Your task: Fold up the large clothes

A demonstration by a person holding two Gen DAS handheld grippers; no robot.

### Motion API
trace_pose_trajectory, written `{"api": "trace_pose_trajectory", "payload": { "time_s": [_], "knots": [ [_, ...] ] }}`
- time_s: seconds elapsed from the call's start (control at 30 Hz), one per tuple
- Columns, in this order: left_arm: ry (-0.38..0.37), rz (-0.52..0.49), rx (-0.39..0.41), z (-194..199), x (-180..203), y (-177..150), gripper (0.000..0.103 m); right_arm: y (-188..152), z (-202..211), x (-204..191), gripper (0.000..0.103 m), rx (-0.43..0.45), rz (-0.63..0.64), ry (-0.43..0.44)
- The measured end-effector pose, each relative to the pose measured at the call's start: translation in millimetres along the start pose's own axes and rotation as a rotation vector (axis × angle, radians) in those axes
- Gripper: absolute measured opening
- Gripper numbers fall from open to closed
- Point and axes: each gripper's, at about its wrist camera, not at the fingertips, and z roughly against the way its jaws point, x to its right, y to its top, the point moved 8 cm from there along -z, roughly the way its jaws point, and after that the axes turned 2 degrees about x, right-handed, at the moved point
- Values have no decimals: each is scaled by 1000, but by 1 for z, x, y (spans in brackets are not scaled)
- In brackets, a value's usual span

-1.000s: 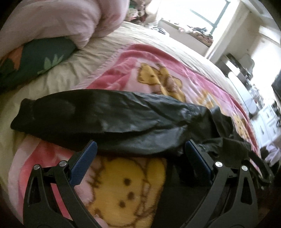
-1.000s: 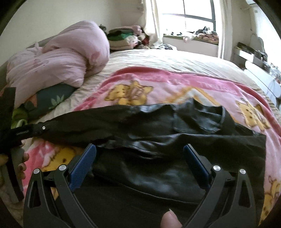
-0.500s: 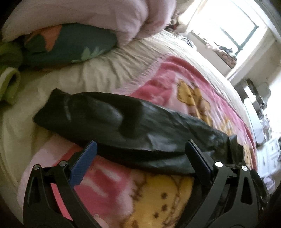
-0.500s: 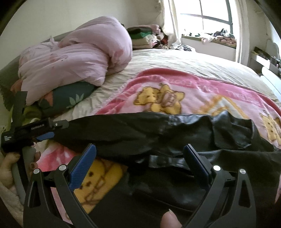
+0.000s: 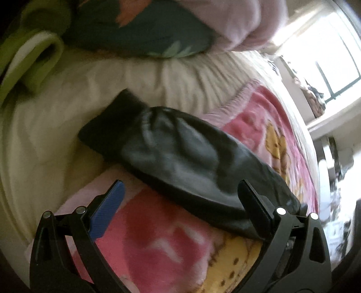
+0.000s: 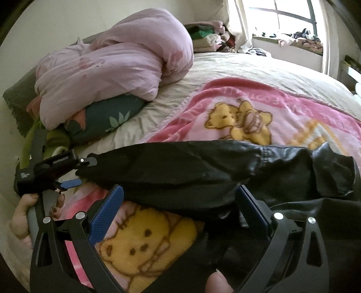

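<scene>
The left gripper's fingers [image 5: 110,204] stand wide apart and hold nothing, one faced with a ribbed blue pad, the other black. The left gripper [image 5: 180,198] hovers low over the bed, and the sleeve cuff [image 5: 108,126] of a black jacket lies just ahead at 11 o'clock, so it looks lined up to take the cuff. The right gripper [image 6: 180,202] is likewise spread wide and empty, with a thumb tip [image 6: 216,281] at its bottom edge.

In the right wrist view, nearest the camera, the jacket body [image 6: 315,225] lies dark and crumpled at 4 o'clock on a fleecy pink blanket [image 6: 304,112] printed with yellow bears. The jacket sleeve [image 6: 180,166] stretches from 3 o'clock out to 9 o'clock, laid out straight, probably so it can be folded back over the body. It looks like smooth, slightly glossy faux leather with soft creases and a gathered seam near the shoulder. The cuff end is duller, perhaps knitted. At 9 o'clock a hand [image 6: 22,211] holds the left gripper's handle, its tips right at the cuff.

Farther back, a dark green leaf-print pillow [image 6: 106,117] sits under a puffy, bunched lilac duvet [image 6: 117,58] at 11 o'clock. A cream sheet [image 6: 259,67] runs beyond to stacked folded clothes [image 6: 205,36] and a bright window [image 6: 282,15] at 1 o'clock.
</scene>
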Motion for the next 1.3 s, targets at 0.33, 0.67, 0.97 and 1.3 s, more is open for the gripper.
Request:
{"api": "trace_pose_trajectory", "payload": {
  "time_s": [0.33, 0.67, 0.97, 1.3],
  "knots": [
    [5, 121, -17, -20, -27, 7, 93, -17, 1, 10, 99, -1, -35, -8],
    [6, 27, 157, -6, 11, 31, 7, -40, 43, 56, 99, 45, -77, -118],
    [-239, -155, 357, 82, 100, 22, 2, -57, 91, 105, 99, 117, -163, -196],
    [-453, -401, 468, 161, 200, -29, 2, -74, 132, 142, 99, 182, -275, -235]
  ]
}}
